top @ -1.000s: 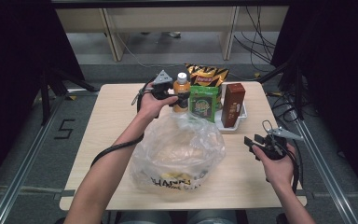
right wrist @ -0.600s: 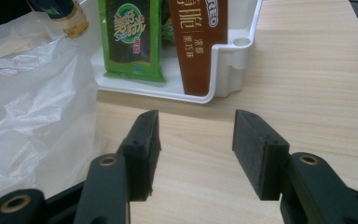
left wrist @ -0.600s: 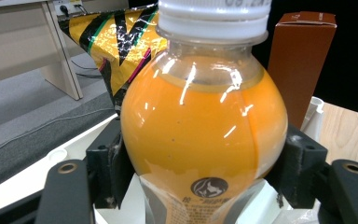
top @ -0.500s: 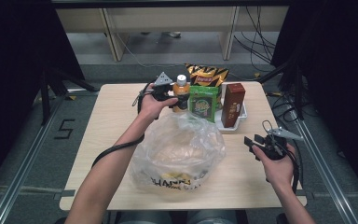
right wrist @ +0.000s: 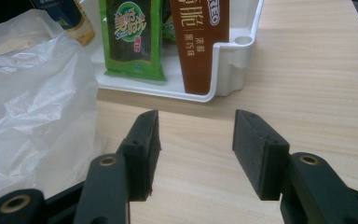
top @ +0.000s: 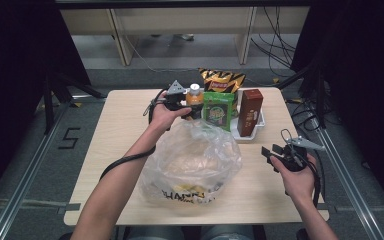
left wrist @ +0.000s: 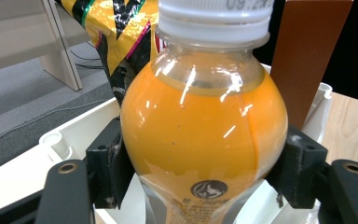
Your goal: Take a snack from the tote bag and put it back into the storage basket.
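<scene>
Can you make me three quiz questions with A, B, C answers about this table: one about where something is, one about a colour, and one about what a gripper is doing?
1. Where does the brown box stand?
A. in the white tray
B. inside the plastic bag
C. on the floor

2. What colour is the drink in the bottle?
A. green
B. orange
C. blue

3. What is the left gripper doing?
A. lying open on the table
B. clamped on the bottle
C. holding the bag

Answers:
1. A, the box stands upright in the tray beside the green packet.
2. B, the left gripper view shows orange liquid under a white cap.
3. B, both pads press the bottle's sides, while the right gripper is open above bare table.
</scene>
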A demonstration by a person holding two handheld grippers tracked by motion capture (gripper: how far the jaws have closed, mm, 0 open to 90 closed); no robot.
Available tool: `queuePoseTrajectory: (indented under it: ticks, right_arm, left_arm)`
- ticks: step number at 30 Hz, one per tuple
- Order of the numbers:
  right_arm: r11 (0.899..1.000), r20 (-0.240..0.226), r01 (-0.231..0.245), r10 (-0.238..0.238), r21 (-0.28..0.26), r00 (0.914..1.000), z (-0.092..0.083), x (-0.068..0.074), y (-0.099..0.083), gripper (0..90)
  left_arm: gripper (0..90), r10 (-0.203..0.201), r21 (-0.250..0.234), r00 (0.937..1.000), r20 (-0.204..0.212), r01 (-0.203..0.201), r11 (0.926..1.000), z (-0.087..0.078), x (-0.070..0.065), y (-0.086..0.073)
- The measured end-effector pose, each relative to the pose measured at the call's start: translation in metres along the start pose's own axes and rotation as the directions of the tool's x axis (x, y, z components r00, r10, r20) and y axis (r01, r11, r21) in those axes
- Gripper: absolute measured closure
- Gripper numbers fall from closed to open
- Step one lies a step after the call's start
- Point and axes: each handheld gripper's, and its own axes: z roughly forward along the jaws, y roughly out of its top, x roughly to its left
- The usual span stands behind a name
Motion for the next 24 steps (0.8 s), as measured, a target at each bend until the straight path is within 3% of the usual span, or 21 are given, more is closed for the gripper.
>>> queuePoseTrajectory:
  ticks: [20,21,24]
  right_arm:
    - [1.000,0.001,0.014,-0.014,-0.007,0.9999,0.002,0.000,-0.001,51.4]
    - [0.999,-0.016,-0.042,0.042,0.004,0.9990,0.000,0.005,-0.002,51.5]
    - [0.999,-0.017,-0.039,0.039,0.003,0.9991,0.000,0.005,-0.002,51.4]
  left_arm:
    - [31.0,-0.008,0.051,0.9999,-0.012,0.009,0.9986,0.007,0.000,-0.018]
    - [31.0,-0.010,0.052,0.9999,-0.013,0.010,0.9986,0.008,0.000,-0.019]
    - [31.0,-0.008,0.052,0.9999,-0.014,0.009,0.9986,0.009,0.000,-0.020]
